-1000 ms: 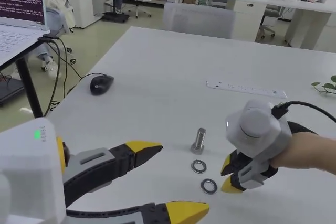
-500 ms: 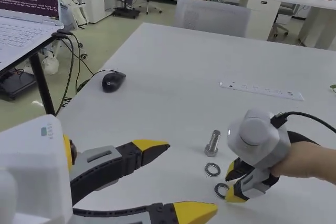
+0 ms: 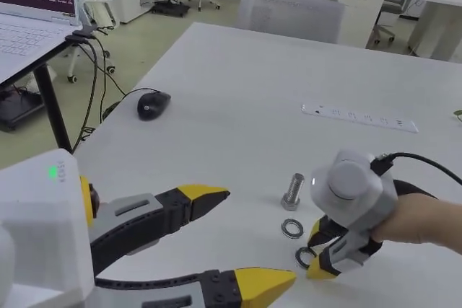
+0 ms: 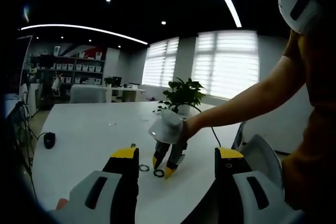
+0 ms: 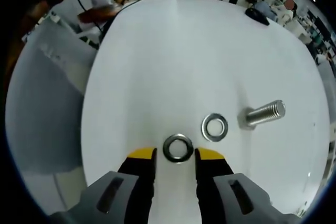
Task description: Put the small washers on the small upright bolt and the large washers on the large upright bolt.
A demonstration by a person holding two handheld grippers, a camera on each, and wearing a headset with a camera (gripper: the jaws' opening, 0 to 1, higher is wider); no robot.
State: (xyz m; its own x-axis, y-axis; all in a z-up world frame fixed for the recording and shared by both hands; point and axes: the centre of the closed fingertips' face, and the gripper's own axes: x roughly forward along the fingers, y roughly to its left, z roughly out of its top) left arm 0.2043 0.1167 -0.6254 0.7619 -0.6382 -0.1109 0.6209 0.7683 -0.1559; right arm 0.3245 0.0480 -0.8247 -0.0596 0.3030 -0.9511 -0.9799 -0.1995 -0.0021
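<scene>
Pickup step, I judge: the right gripper [image 5: 176, 154], jaws released, brackets the nearer washer [image 5: 177, 148] at lower centre; next, clench and carry to the bolt [image 5: 262, 115], right.

The left gripper [image 4: 177, 155] holds its yellow-tipped jaws wide apart with nothing between them. Ahead, over the white table [image 4: 89, 129], the right gripper [image 4: 163, 167] points its yellow tips down at the tabletop. It is carried by a hand [image 4: 188, 128] on an arm that comes in from the right of it. One washer [image 4: 158, 173] lies at the right gripper's tips; whether they touch it is too small to tell. A second washer [image 4: 144, 168] lies just left of the right gripper, and a bolt [image 4: 133, 145] stands a little farther left and beyond. A computer mouse [image 4: 49, 140] sits far to the left of the right gripper, and a potted plant [image 4: 181, 95] stands behind it.
</scene>
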